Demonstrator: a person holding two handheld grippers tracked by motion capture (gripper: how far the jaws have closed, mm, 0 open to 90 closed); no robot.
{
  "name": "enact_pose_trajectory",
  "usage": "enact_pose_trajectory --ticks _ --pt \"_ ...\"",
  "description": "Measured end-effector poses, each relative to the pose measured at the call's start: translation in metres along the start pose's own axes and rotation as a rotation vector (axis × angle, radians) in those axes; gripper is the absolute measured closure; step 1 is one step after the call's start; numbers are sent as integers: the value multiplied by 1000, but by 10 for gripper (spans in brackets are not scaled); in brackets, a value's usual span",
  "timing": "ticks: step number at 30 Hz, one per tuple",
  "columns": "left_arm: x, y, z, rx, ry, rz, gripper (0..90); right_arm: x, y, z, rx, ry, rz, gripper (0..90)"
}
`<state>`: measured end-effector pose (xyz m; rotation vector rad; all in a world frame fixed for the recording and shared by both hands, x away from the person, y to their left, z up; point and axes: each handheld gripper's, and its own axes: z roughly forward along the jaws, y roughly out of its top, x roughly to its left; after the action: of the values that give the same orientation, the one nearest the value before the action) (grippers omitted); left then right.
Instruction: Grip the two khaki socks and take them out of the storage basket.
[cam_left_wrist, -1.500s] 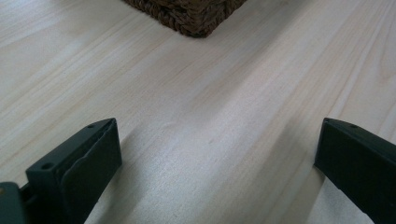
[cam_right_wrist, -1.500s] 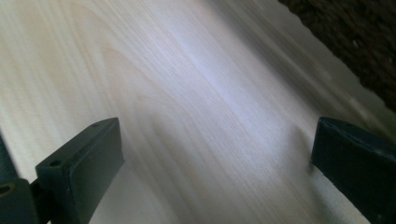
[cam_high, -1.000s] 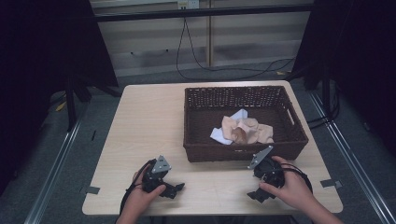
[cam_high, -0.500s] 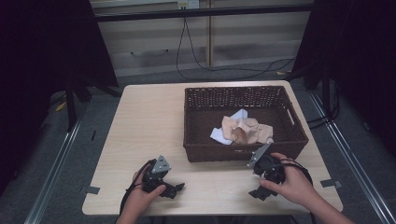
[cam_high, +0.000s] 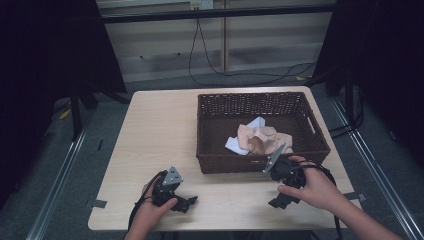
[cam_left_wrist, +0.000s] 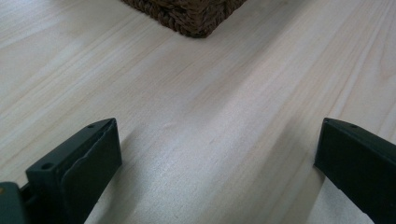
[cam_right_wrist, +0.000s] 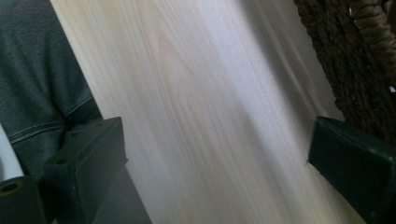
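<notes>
Right gripper (cam_high: 286, 192) has lifted beside the basket (cam_high: 235, 162), both grippers' fingers wide.

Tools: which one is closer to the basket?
The right tool: it sits just off the basket's front wall. The left tool sits farther back, near the table's front edge.

table (cam_left_wrist: 224, 116): pale wood, smooth, faint sheen, fine grain seen | basket (cam_high: 260, 131): dark brown wicker, rough weave | cloth (cam_high: 262, 138): soft, crumpled, peach and white fabric | left gripper (cam_left_wrist: 217, 163): matt black plastic jaws | sleeve (cam_right_wrist: 37, 79): grey knit
</notes>
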<state>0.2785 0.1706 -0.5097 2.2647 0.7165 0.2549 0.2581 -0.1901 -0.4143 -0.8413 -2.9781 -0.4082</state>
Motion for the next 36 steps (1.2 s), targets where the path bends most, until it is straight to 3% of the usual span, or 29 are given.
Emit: enact_pose_trajectory --ticks 14,21,30,36 --pt "0 0 0 1 0 1 0 -10 14 -31 9 46 11 44" --pt "0 0 0 1 0 0 0 -22 21 -48 -19 72 29 45" --pt "0 0 0 1 0 0 0 -36 33 -69 -27 53 47 46" --pt "0 0 0 0 1 1 0 -49 40 -80 -21 36 86 45"
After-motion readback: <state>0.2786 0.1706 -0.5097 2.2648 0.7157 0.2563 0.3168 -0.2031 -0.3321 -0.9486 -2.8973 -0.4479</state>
